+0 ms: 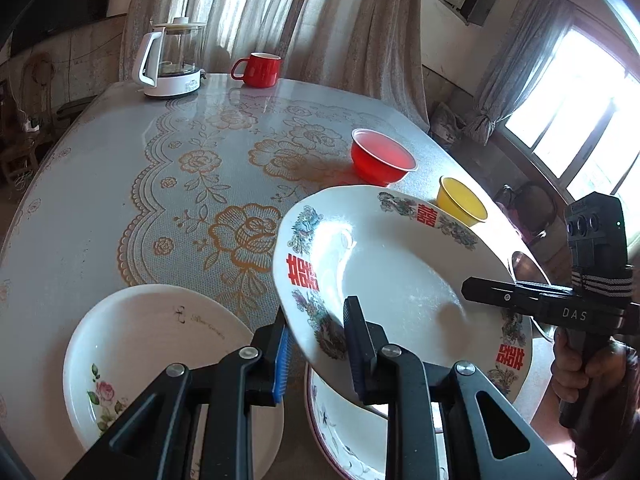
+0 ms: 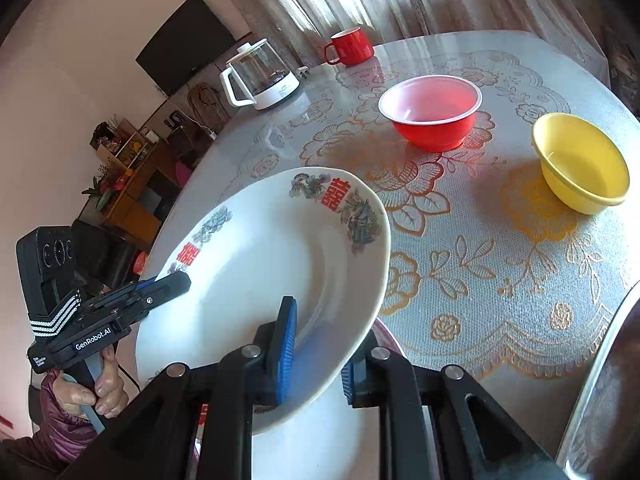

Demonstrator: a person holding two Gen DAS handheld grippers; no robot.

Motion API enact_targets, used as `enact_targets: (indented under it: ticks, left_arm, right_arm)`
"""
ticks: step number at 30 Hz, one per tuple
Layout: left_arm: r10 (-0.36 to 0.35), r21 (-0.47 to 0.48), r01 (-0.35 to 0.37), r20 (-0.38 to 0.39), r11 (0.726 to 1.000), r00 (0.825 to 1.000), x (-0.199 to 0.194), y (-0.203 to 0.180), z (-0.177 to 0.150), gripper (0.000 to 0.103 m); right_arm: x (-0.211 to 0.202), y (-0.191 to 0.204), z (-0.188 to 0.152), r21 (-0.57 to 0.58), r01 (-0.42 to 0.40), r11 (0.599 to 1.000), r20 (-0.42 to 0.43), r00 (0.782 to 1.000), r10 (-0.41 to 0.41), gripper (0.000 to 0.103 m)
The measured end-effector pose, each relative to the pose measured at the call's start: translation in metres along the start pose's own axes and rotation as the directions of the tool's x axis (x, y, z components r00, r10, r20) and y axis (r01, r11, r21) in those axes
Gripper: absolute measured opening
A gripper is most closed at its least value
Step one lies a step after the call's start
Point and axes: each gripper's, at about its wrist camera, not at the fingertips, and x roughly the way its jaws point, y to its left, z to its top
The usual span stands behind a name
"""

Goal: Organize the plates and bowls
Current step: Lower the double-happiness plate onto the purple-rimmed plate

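The decorated plate (image 1: 400, 280) is held tilted above the bench (image 1: 80, 200), pinched at opposite rims by the left tongs (image 1: 316, 356) and right tongs (image 2: 316, 364). Only in the left view are a rose plate (image 1: 132, 352) and another plate (image 1: 340, 432) underneath seen. The red bowl (image 2: 432, 116) and yellow bowl (image 2: 580, 164) are better shown in the right view.
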Motion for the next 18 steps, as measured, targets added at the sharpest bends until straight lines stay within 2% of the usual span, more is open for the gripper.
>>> enact_targets:
  ticks: [7,18]
  left_arm:
    - [-0.011,0.016,0.011,-0.011,1.000,1.000,-0.012,-0.019,-0.037,0.027]
    - [-0.005,-0.027,0.003,-0.057,1.000,0.998,-0.005,-0.029,-0.079,0.028]
  right_arm:
    - [-0.020,0.003,-0.037,-0.024,0.009,1.000,-0.025,1.000,-0.009,0.019]
    - [-0.017,-0.003,-0.069,-0.078,0.094,0.992,-0.089,0.991,-0.101,0.022]
